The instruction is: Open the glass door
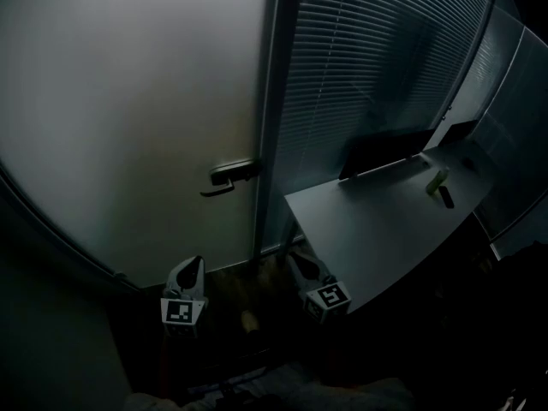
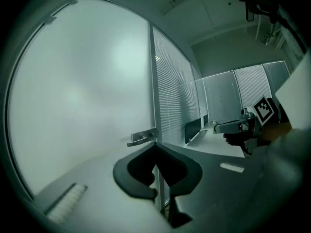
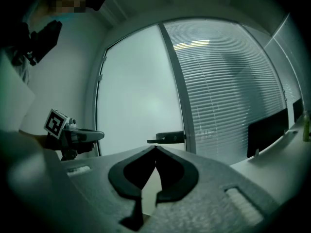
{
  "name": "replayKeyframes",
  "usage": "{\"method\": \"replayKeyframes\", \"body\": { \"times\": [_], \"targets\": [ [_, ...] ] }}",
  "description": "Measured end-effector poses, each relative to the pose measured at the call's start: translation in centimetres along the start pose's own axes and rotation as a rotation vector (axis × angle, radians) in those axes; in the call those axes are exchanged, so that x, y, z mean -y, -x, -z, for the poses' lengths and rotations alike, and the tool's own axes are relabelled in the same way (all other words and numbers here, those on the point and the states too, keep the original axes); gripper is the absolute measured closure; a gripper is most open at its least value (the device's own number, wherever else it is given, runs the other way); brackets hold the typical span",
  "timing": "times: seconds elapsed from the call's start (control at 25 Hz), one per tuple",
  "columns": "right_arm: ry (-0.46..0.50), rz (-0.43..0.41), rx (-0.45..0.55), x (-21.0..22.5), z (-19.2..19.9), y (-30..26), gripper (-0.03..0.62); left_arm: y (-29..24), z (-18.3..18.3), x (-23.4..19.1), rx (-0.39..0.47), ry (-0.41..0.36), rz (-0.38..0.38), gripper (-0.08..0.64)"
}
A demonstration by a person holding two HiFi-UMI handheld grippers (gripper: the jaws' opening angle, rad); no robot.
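Observation:
The frosted glass door [image 1: 128, 118] fills the left of the head view, closed, with a dark lever handle [image 1: 229, 176] at its right edge beside the metal frame post [image 1: 274, 101]. My left gripper [image 1: 193, 268] and right gripper [image 1: 301, 262] are low in that view, short of the door and pointing roughly level toward it, both apart from the handle. In the left gripper view the left gripper [image 2: 155, 144] has its jaws together with nothing between them, and the handle [image 2: 142, 137] lies just beyond. The right gripper [image 3: 155, 147] is likewise shut and empty, with the handle [image 3: 167, 138] ahead.
A grey desk [image 1: 377, 229] stands close on the right, its near corner beside my right gripper. On it are a dark monitor [image 1: 385, 150], a small greenish object [image 1: 437, 181] and a dark one [image 1: 446, 197]. A glass panel with blinds [image 1: 377, 67] adjoins the door.

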State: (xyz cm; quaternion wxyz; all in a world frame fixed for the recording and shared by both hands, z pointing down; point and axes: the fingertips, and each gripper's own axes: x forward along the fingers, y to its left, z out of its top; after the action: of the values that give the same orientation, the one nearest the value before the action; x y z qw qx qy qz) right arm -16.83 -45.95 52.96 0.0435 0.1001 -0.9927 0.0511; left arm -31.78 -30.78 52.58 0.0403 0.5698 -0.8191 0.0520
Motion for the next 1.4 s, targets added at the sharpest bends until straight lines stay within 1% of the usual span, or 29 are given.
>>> {"method": "replayKeyframes", "body": {
  "times": [0.12, 0.28, 0.44, 0.6, 0.68, 0.8, 0.84, 0.96, 1.12, 1.28, 1.4],
  "targets": [
    [-0.016, 0.002, -0.003, 1.4, -0.8, -1.8, 0.595, -2.1, -1.0, -1.2, -0.007, -0.022, -0.009, 0.557],
    [-0.023, 0.001, -0.012, 3.1, -1.1, -3.8, 0.595, -4.9, -1.6, -2.3, -0.027, -0.106, -0.011, 0.557],
    [-0.036, 0.031, -0.027, 5.2, -1.2, -5.3, 0.595, -7.5, -2.8, -3.1, -0.033, -0.187, -0.005, 0.555],
    [-0.051, 0.034, -0.033, 6.4, -1.1, -6.9, 0.595, -10.2, -3.6, -3.8, -0.039, -0.261, 0.010, 0.555],
    [-0.055, 0.026, -0.031, 6.9, -0.6, -7.5, 0.595, -11.4, -3.5, -4.1, -0.052, -0.299, 0.016, 0.555],
    [-0.059, 0.027, -0.027, 7.5, -0.5, -8.2, 0.595, -13.3, -1.5, -4.8, -0.105, -0.342, 0.027, 0.554],
    [-0.061, 0.029, -0.027, 7.7, -0.4, -8.4, 0.595, -13.9, -1.3, -5.0, -0.113, -0.364, 0.033, 0.528],
    [-0.069, 0.042, -0.022, 8.4, -0.3, -8.6, 0.595, -15.6, -2.1, -4.8, -0.114, -0.477, 0.067, 0.479],
    [-0.089, 0.069, -0.034, 9.0, -0.5, -8.9, 0.595, -17.9, -1.1, -4.8, -0.174, -0.616, 0.133, 0.433],
    [-0.096, 0.064, -0.025, 9.7, 0.3, -9.0, 0.595, -19.7, 0.6, -4.9, -0.252, -0.687, 0.203, 0.393],
    [-0.106, 0.072, -0.032, 10.1, 0.3, -9.1, 0.595, -20.8, 1.7, -5.2, -0.299, -0.751, 0.222, 0.373]
  ]
}}
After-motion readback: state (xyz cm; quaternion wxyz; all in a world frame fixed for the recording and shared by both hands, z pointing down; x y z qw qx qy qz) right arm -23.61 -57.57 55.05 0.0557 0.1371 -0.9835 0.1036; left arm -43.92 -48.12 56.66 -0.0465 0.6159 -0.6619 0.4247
